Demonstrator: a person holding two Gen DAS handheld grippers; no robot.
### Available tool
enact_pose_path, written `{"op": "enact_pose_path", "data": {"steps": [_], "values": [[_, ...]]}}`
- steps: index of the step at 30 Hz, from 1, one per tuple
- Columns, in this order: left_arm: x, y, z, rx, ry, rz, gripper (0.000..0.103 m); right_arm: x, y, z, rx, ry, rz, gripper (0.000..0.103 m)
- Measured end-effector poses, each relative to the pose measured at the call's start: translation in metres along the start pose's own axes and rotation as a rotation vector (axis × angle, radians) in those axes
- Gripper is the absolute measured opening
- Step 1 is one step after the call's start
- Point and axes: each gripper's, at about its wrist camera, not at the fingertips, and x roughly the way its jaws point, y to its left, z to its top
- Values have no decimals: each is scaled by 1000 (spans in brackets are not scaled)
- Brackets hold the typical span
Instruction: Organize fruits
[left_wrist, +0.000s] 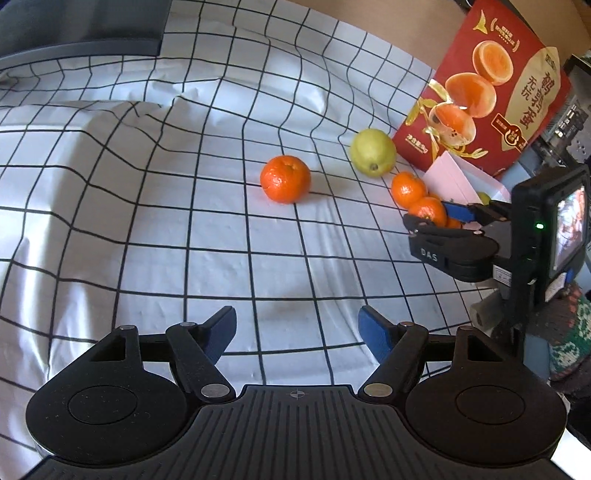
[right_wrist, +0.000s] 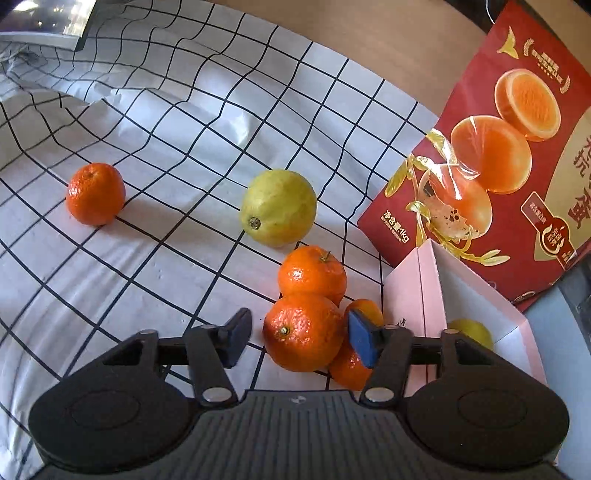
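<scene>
Firstly, left wrist view: the left gripper (left_wrist: 297, 334) is hovering with jaws spread wide and nothing between them over the checked cloth (left_wrist: 147, 221). A lone orange (left_wrist: 285, 179) is sitting ahead, a lemon (left_wrist: 372, 152) beyond it near the red box (left_wrist: 491, 92). The right gripper (left_wrist: 432, 218) is reaching in from the right edge at a cluster of oranges.

Right wrist view: the jaws are straddling the near orange (right_wrist: 303, 332), the blue pad touching one side, a gap showing on the other, not clamped. More oranges are crowding behind it; the pink box (right_wrist: 421, 291) is standing just beside, a second lemon (right_wrist: 471, 332) inside.
</scene>
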Motion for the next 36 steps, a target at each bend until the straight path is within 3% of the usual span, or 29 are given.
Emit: {"op": "enact_pose_path", "data": {"steps": [8, 15, 23, 30, 34, 36], "values": [[14, -9, 10, -3, -7, 18, 78, -36, -18, -9, 129, 20, 120, 46], [30, -22, 52, 59, -72, 61, 78, -89, -34, -50, 252, 50, 251, 46], [71, -32, 75, 148, -49, 169, 78, -102, -58, -96, 357, 112, 240, 47], [90, -33, 80, 177, -15, 176, 76, -106, -68, -111, 399, 102, 226, 50], [93, -32, 79, 191, -19, 216, 62, -101, -66, -117, 400, 136, 224, 51], [92, -32, 78, 204, -25, 245, 47, -98, -67, -120, 410, 153, 227, 52]]}}
